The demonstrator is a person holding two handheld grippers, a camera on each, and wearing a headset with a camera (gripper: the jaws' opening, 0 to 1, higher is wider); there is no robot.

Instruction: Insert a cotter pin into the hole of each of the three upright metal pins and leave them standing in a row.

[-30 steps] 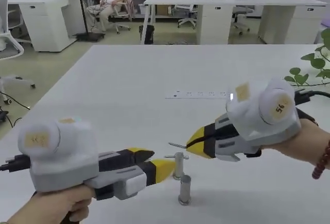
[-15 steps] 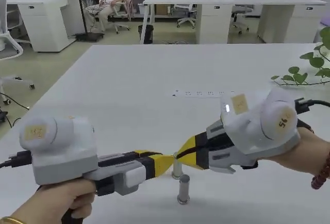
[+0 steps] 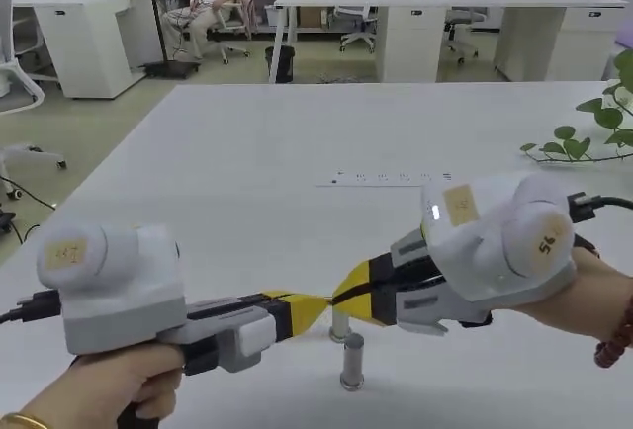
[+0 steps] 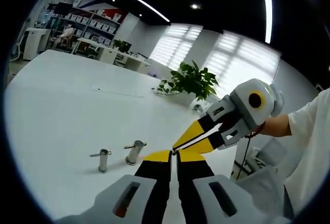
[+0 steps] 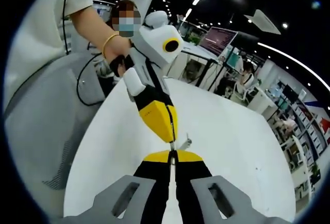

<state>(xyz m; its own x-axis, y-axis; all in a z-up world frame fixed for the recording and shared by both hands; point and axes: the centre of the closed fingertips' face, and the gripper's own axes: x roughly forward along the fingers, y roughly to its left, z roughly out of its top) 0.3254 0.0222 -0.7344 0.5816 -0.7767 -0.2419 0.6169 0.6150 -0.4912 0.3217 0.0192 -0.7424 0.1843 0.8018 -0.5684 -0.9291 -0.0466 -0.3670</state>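
Nearest, an upright metal pin [image 3: 352, 361] stands free on the tabletop [image 3: 297, 172]. Just behind it, the left claw [image 3: 315, 308] and right claw [image 3: 343, 295], each with jaws pressed together, meet tip to tip above a second pin [image 3: 340, 328]. Beyond them, open tabletop stretches to the far edge, with plant sprigs [image 3: 566, 137] on the right.

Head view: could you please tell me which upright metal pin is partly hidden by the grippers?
The rear metal pin, its top behind the right gripper; the front metal pin shows fully.

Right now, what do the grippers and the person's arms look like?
The left gripper and right gripper have grey-white bodies, black jaws with yellow tips, tan stickers, black rear cables. Gold bangle on the left wrist, red beads on the right; white short sleeves.
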